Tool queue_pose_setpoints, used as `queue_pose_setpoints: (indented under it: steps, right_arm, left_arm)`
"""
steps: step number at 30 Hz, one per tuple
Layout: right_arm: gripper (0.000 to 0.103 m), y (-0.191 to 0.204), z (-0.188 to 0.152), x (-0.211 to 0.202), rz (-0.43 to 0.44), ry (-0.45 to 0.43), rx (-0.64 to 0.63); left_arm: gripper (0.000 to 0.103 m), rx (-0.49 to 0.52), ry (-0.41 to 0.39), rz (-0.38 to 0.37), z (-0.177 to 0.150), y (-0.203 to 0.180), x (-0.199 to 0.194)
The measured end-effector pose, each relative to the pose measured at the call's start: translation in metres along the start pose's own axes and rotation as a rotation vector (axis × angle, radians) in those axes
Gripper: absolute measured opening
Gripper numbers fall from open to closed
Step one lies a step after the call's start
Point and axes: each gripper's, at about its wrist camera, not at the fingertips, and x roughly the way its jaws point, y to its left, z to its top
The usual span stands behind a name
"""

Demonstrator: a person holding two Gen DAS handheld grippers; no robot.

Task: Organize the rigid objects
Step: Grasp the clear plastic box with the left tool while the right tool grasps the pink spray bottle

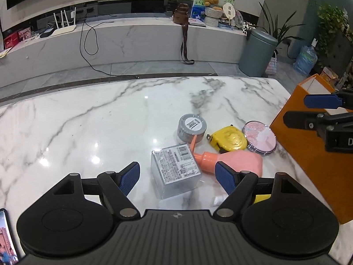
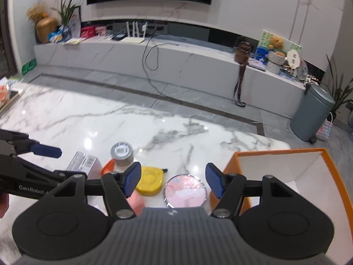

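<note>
On the marble table (image 1: 88,119) lie a clear labelled box (image 1: 175,172), a grey round tin (image 1: 191,128), a yellow tape measure (image 1: 228,138), a pink round mirror (image 1: 260,137) and a salmon-pink bottle (image 1: 233,162). My left gripper (image 1: 178,177) is open, its fingers either side of the clear box just above it. My right gripper (image 2: 173,180) is open and empty, hovering over the pink mirror (image 2: 185,191) and the tape measure (image 2: 150,181). It shows at the right of the left wrist view (image 1: 313,110). The orange box (image 2: 286,167) with white inside stands open to the right.
A phone (image 1: 6,238) lies at the table's near left edge. Beyond the table's far edge are floor, a long marble TV bench (image 1: 132,37) with clutter, and a grey bin (image 1: 257,53). Papers sit at the table's far left (image 2: 8,92).
</note>
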Motion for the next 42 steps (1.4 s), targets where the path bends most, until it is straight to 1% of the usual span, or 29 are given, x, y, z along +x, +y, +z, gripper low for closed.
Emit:
queue_pose_setpoints:
  steps: [3, 7, 12, 13, 15, 17, 21, 29, 34, 42]
  right_arm:
    - [0.064, 0.005, -0.004, 0.008, 0.008, 0.025, -0.026]
    - [0.064, 0.012, -0.007, 0.016, 0.025, 0.047, -0.062]
    - [0.064, 0.023, -0.009, 0.027, 0.056, 0.071, -0.105]
    - [0.064, 0.025, -0.010, 0.029, 0.062, 0.078, -0.112]
    - [0.064, 0.029, -0.011, 0.033, 0.080, 0.093, -0.125]
    - [0.064, 0.034, -0.013, 0.037, 0.102, 0.109, -0.140]
    - [0.065, 0.044, -0.018, 0.045, 0.136, 0.145, -0.171]
    - [0.065, 0.061, -0.026, 0.060, 0.147, 0.187, -0.194]
    - [0.065, 0.065, -0.028, 0.067, 0.130, 0.202, -0.205]
    - [0.063, 0.065, -0.028, 0.079, 0.127, 0.217, -0.196]
  left_arm:
    - [0.091, 0.011, -0.005, 0.021, -0.005, 0.000, 0.008]
    - [0.091, -0.002, -0.012, 0.024, -0.009, 0.002, 0.018]
    - [0.091, -0.010, -0.025, 0.026, -0.007, 0.005, 0.024]
    - [0.089, -0.004, -0.026, 0.029, -0.006, 0.005, 0.025]
    - [0.076, 0.006, -0.022, 0.036, -0.006, 0.008, 0.023]
    - [0.072, 0.008, -0.020, 0.043, -0.007, 0.012, 0.020]
    - [0.065, 0.004, -0.025, 0.024, -0.012, 0.024, 0.011]
    - [0.065, 0.052, -0.040, -0.003, -0.016, 0.032, 0.008]
    - [0.072, 0.115, -0.052, 0.005, -0.014, 0.029, 0.015]
    - [0.074, 0.098, -0.058, -0.029, -0.014, 0.037, 0.027]
